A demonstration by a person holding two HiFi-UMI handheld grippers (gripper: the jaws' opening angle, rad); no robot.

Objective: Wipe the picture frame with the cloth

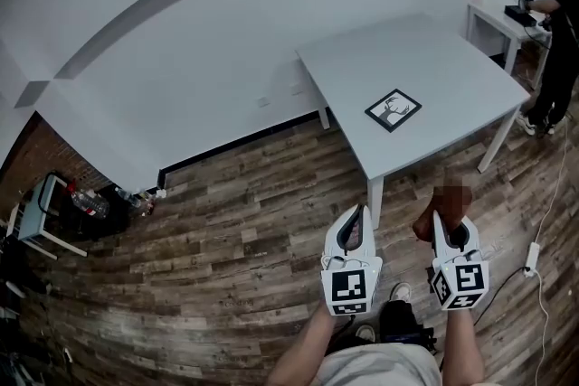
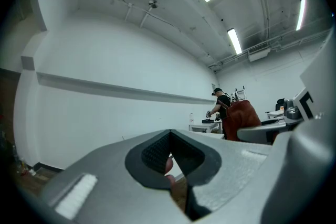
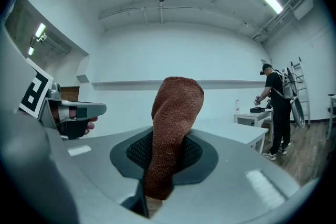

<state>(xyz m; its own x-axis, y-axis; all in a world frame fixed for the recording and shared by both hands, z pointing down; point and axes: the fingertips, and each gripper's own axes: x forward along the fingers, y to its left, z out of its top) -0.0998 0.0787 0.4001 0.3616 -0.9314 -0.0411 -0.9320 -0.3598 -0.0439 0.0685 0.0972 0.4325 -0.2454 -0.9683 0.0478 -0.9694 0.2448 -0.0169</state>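
Note:
A black picture frame [image 1: 393,110] with a white deer print lies flat on the white table [image 1: 452,59], ahead of both grippers. My right gripper [image 1: 442,219] is held over the floor, short of the table's near edge. It is shut on a rust-brown cloth [image 3: 176,113] that sticks up between the pads [image 3: 137,150]; the same cloth [image 1: 427,226] bulges at the jaws in the head view. My left gripper [image 1: 358,214] is beside it, also short of the table, shut with nothing in it. The frame does not show in either gripper view.
A person in black [image 1: 559,32] works at a second white table [image 1: 498,18] at the far right. A small table [image 1: 41,208] with bottles stands at the left by a brick wall. A cable and adapter [image 1: 532,255] lie on the wood floor.

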